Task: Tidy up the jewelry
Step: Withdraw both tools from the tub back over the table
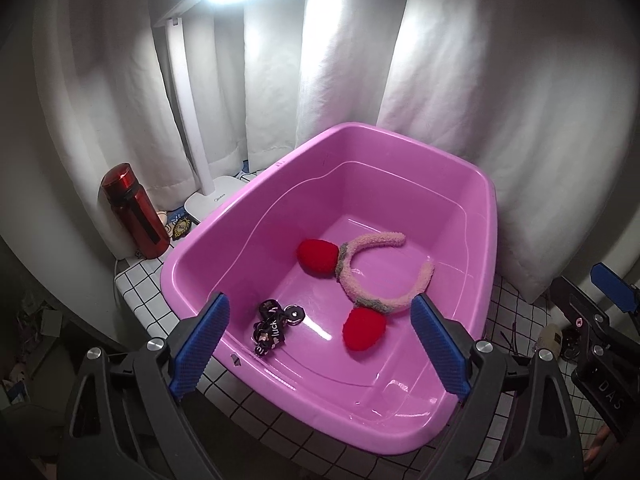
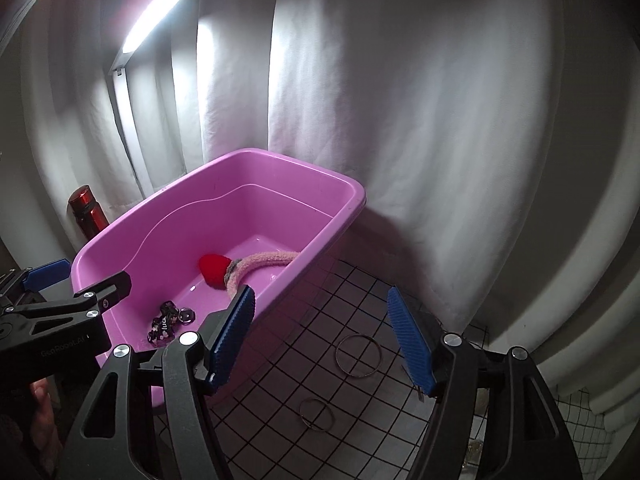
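Note:
A pink plastic tub (image 1: 472, 248) (image 2: 352, 196) stands on the checked tabletop. Inside lie a fluffy pink headband (image 1: 372, 264) (image 2: 264, 261) with red plush strawberries (image 1: 316, 258) and a black printed strap with a small round metal piece (image 1: 272, 326) (image 2: 166, 322). My left gripper (image 1: 320, 344) hangs open over the tub's near rim, nothing between its blue pads. My right gripper (image 2: 324, 340) is open to the right of the tub, empty, above the table. Two thin metal bangles lie on the table below it: a larger one (image 2: 358, 356) and a smaller pair (image 2: 318, 414).
A red bottle (image 1: 134, 210) (image 2: 88, 210) and a white desk lamp (image 1: 212, 200) stand behind the tub at the left, before a white curtain (image 2: 400, 120). The right gripper shows at the edge of the left wrist view (image 1: 608, 312), near small items.

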### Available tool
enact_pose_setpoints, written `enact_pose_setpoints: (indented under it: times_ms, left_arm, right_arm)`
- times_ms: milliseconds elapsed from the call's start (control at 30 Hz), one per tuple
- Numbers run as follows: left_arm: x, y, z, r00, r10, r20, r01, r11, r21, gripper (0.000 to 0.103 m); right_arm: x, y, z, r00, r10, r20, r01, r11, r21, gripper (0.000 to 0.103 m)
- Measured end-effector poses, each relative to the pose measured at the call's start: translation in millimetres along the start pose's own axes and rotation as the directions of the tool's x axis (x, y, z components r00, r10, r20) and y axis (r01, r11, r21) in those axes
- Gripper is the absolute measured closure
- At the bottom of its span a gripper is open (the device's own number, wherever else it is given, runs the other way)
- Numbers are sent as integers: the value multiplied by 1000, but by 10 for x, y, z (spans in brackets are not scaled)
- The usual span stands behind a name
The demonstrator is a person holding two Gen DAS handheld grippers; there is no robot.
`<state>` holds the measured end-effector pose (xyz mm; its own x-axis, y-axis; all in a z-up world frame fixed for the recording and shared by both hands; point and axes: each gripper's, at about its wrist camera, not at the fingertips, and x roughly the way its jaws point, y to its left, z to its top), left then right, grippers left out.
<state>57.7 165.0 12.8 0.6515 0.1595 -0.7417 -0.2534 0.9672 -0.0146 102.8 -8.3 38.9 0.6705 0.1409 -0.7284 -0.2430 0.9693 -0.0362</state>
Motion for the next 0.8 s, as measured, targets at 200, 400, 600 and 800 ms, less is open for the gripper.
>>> enact_pose_setpoints:
  times_ms: [200, 400, 600, 800]
  left_arm:
    - [-142, -216, -100, 999, -54, -7, 54, 998, 38, 13]
    - [-298, -535, -277, 993, -119, -14, 119, 987, 112, 12]
    - [-433, -848, -515, 972, -233, -32, 236, 959, 159, 11]
    - [-418, -1173, -796, 949, -303, -88, 316, 919, 237, 9]
  right_arm:
    - [-253, -350, -369, 999, -36, -9, 36, 996, 76, 37]
    - [-454, -707, -766, 994, -101, -47, 107, 984, 145, 37]
    - [-611, -1023, -1171, 984, -151, -97, 169, 960, 224, 37]
    - [-650, -1255, -1595, 970, -177, -167, 219, 933, 286, 37]
